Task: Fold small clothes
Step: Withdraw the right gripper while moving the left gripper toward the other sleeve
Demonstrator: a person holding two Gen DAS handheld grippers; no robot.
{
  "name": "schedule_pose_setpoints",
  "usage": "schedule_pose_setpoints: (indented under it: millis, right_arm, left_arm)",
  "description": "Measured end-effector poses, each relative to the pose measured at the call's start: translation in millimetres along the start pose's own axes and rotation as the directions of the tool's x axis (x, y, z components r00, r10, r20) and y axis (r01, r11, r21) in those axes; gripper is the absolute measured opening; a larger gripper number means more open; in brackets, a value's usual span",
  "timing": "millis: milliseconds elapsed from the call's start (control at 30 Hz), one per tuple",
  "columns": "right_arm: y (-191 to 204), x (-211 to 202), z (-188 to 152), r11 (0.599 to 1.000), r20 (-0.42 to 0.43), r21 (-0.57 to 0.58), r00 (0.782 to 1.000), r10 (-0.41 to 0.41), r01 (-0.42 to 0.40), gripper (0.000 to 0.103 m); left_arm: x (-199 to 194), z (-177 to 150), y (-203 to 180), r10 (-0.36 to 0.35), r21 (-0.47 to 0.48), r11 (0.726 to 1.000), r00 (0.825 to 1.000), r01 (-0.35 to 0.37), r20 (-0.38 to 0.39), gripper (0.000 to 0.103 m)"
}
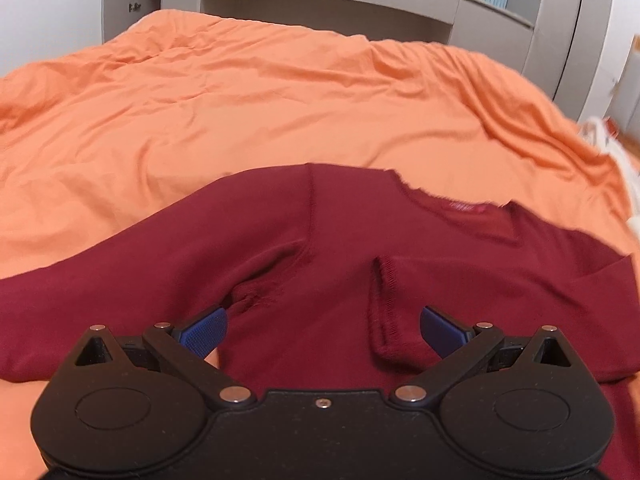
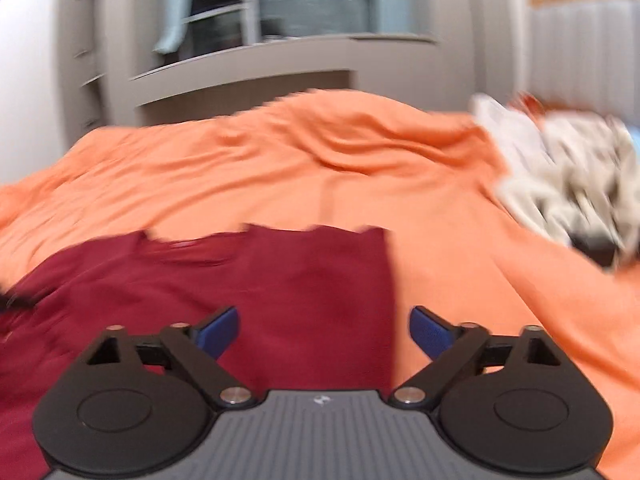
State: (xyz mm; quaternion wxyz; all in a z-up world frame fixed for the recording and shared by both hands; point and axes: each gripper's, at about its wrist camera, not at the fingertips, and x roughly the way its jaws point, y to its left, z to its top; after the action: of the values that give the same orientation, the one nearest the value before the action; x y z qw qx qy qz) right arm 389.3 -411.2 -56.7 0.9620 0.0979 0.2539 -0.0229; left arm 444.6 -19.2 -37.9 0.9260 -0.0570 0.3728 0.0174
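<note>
Two grippers were in view, each with its blue pads spread wide and nothing clamped between them. The left gripper (image 1: 323, 330) hung above a dark red sweater (image 1: 320, 240) that lay on an orange bedcover (image 1: 240, 100); its left pad (image 1: 202, 334) sat close to the armpit seam, and its right pad (image 1: 440, 330) stood just beside a cuff (image 1: 386, 312) of a sleeve folded in across the chest. The other sleeve ran out flat toward the left edge of that view. The neckline with its small red label (image 1: 466, 208) pointed away from the camera, toward a grey headboard unit (image 1: 360, 4). The right gripper (image 2: 324, 334) was held above the sweater's right side (image 2: 312, 280), where the cloth ended in a straight folded edge; one pad lay over the red cloth and the other over bare orange cover. The right wrist view was badly smeared, so whether either pad touched the fabric could not be determined. A heap of pale clothes (image 2: 560, 176) lay on the bedcover well apart from the sweater, at the far right.
</note>
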Motion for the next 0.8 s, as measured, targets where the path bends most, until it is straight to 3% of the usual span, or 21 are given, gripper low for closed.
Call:
schedule_pose_setpoints:
  millis: [100, 200, 267, 300, 333, 567, 700, 800]
  right_arm:
    - [-31, 23, 0, 0.988, -0.033, 0.153, 0.999, 0.021, -0.016, 0.068]
    - [-48, 37, -3, 0.974, -0.034, 0.225, 0.999, 0.039, -0.03, 0.056]
    - [-52, 44, -5, 0.971, -0.043, 0.233, 0.997, 0.063, -0.052, 0.036]
    - [-51, 47, -5, 0.972, -0.05, 0.224, 0.996, 0.076, -0.063, 0.018]
    - [-51, 46, -6, 0.975, -0.053, 0.212, 0.995, 0.084, -0.071, 0.01]
    - [-42, 23, 16, 0.992, 0.016, 0.122, 1.0, 0.021, -0.022, 0.006]
    - [-45, 38, 4, 0.989, -0.068, 0.147, 0.998, 0.0, 0.01, 0.006]
    - [-46, 38, 5, 0.987, -0.084, 0.161, 0.996, 0.009, 0.005, 0.01]
  left_arm:
    - [10, -4, -1, 0.029, 0.02, 0.999, 0.999, -0.029, -0.026, 0.102]
    - [20, -9, -1, 0.039, 0.028, 0.999, 0.997, -0.037, -0.066, 0.102]
    - [26, -12, -2, 0.053, 0.042, 0.998, 0.995, -0.049, -0.089, 0.102]
    - [28, -14, -3, 0.057, 0.051, 0.997, 0.993, -0.053, -0.099, 0.102]
    - [31, -14, -4, 0.061, 0.061, 0.997, 0.992, -0.055, -0.11, 0.102]
    - [36, -19, -8, 0.068, 0.117, 0.992, 0.987, -0.051, -0.143, 0.103]
    - [36, -21, -11, 0.067, 0.138, 0.989, 0.987, -0.047, -0.146, 0.103]
    - [37, -20, -12, 0.069, 0.142, 0.989, 0.987, -0.048, -0.147, 0.103]
